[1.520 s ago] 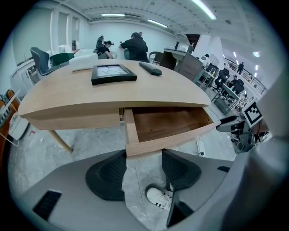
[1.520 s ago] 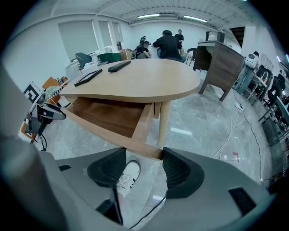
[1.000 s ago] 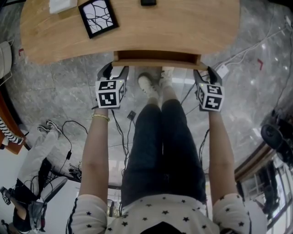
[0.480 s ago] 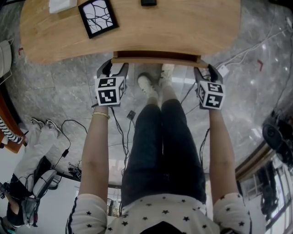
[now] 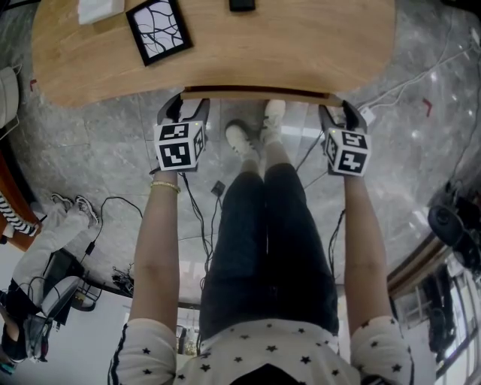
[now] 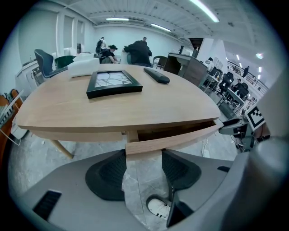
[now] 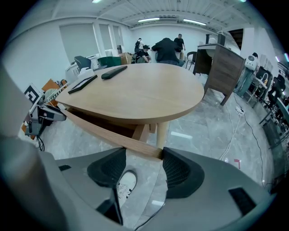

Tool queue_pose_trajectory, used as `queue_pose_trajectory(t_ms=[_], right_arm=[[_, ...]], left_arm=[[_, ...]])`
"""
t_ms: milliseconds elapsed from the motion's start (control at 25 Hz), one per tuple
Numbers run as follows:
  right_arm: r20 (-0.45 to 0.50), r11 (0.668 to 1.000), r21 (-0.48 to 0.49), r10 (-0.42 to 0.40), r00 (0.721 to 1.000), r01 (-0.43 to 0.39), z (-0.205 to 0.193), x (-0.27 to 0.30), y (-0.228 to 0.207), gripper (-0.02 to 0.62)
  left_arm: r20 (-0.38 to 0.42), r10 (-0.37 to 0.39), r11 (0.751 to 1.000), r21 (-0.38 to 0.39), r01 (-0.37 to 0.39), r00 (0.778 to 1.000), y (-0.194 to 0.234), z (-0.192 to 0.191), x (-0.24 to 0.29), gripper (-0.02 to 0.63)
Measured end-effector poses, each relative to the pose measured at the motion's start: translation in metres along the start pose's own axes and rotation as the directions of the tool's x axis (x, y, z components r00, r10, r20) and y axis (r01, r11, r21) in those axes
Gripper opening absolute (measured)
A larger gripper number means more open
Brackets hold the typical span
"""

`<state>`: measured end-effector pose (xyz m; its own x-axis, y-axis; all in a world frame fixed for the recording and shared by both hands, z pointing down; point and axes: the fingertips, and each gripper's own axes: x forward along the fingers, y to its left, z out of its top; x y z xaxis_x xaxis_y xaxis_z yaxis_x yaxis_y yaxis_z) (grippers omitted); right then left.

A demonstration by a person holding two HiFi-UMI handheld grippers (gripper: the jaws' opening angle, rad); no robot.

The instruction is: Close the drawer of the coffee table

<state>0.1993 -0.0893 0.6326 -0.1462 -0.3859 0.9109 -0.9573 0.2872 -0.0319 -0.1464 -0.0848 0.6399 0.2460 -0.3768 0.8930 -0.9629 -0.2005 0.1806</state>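
The wooden coffee table [image 5: 301, 45] fills the top of the head view. Its drawer [image 5: 255, 93] shows only as a thin strip under the table's near edge, a narrow dark gap still above its front. My left gripper [image 5: 186, 110] is open, jaws against the drawer front's left end [image 6: 143, 148]. My right gripper [image 5: 336, 113] is open too, jaws against the front's right end [image 7: 151, 152]. In the left gripper view the drawer front [image 6: 180, 135] runs off to the right toward the other gripper. Neither gripper clasps anything.
A black-framed picture [image 5: 158, 30] and a dark remote [image 5: 243, 4] lie on the table top. The person's white shoes [image 5: 244, 139] stand on the marble floor between the grippers. Cables [image 5: 197, 218] and a power strip [image 5: 366, 115] lie on the floor. Seated people are at lower left.
Both grippers have moved forward toward the table, and the drawer has slid in with them until only a thin strip shows under the top.
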Motion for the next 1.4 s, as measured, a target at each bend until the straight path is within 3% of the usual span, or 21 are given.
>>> queue_pose_trajectory(t_ms=[1400], right_arm=[[0.045, 1.0, 0.0, -0.007, 0.999, 0.007, 0.029, 0.01, -0.011, 0.268]], left_arm=[[0.031, 0.037, 0.998, -0.052, -0.035, 0.999, 0.004, 0.024, 0.011, 0.256]])
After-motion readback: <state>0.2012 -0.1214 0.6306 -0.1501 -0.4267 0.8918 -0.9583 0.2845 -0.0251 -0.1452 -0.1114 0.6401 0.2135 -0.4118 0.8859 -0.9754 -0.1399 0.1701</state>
